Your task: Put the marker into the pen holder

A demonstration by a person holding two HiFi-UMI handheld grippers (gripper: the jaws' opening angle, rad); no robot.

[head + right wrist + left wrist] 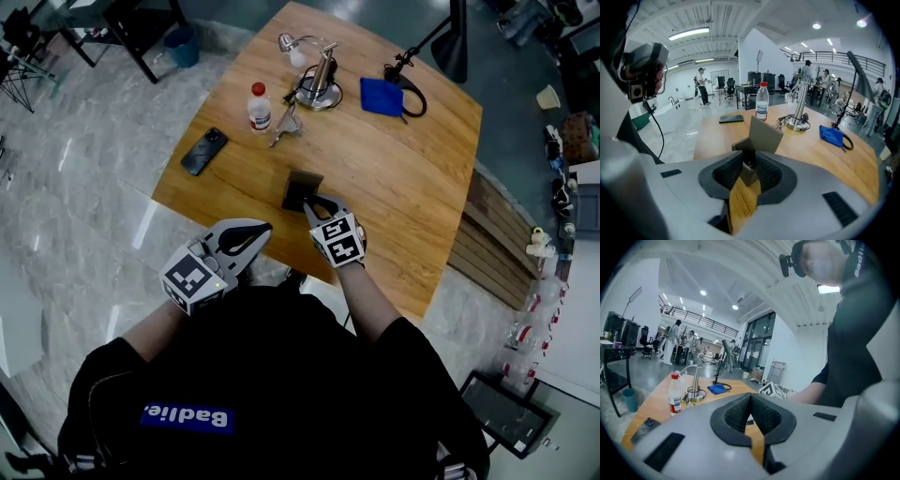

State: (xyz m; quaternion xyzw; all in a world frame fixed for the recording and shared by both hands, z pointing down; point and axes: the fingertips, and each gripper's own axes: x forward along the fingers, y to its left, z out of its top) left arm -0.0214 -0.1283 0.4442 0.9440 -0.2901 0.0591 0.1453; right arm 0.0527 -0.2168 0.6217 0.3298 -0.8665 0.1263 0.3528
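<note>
The pen holder (302,188), a dark grey-brown box with a tall back flap (762,135), stands on the wooden table (403,187) near its front edge. My right gripper (323,204) is right at its near side. In the right gripper view the holder's front corner shows in the narrow gap at the right gripper (749,161). A small dark end, perhaps the marker (750,165), shows in the holder's opening. My left gripper (255,235) hangs off the table's front edge, its pads meeting with nothing between them (750,401).
Farther back on the table are a black phone (203,151), a water bottle (259,106), keys (286,127), a metal lamp base with a cable (319,89) and a blue cloth (381,96). Stacked planks (487,234) lie right of the table.
</note>
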